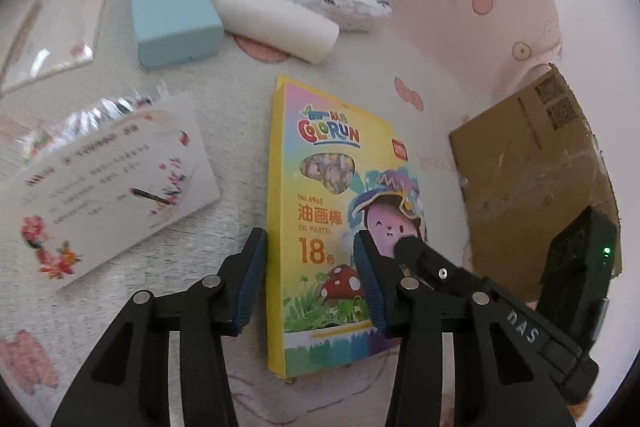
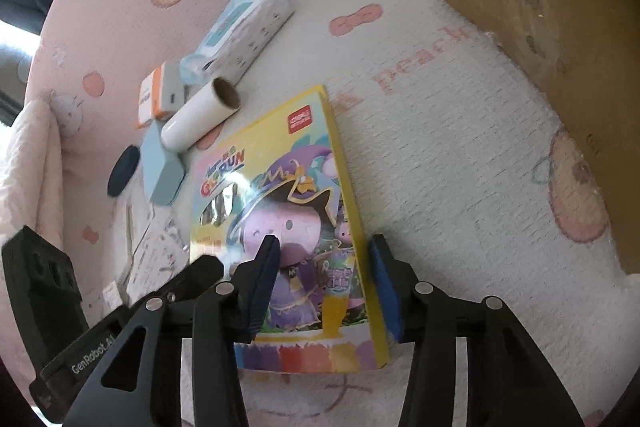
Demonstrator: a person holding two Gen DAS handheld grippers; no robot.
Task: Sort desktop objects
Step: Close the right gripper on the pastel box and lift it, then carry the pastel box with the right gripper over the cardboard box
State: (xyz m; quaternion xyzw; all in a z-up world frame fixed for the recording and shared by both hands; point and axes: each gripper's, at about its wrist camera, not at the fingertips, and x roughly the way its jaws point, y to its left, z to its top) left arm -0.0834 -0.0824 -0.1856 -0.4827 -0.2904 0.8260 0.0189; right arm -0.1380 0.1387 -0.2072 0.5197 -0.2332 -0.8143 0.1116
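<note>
Tongs on both sides straddle the near end of the crayon box [image 1: 320,227], which lies flat on the blanket [image 1: 224,227] with its long axis running away from them. The left gripper [image 1: 311,277] gapes wide over the box's left half; the right gripper [image 2: 324,285] gapes wide over its right edge. Neither grips anything, so both seem equally near. Farther off lie a white roll [image 1: 278,21], a blue block [image 1: 172,7] and the cardboard box [image 1: 532,163].

Yellow oil-pastel box [image 1: 320,211] flat on blanket [image 1: 400,67]

Black tools [image 1: 310,275] [image 2: 324,281], blue pads, silver screws
</note>
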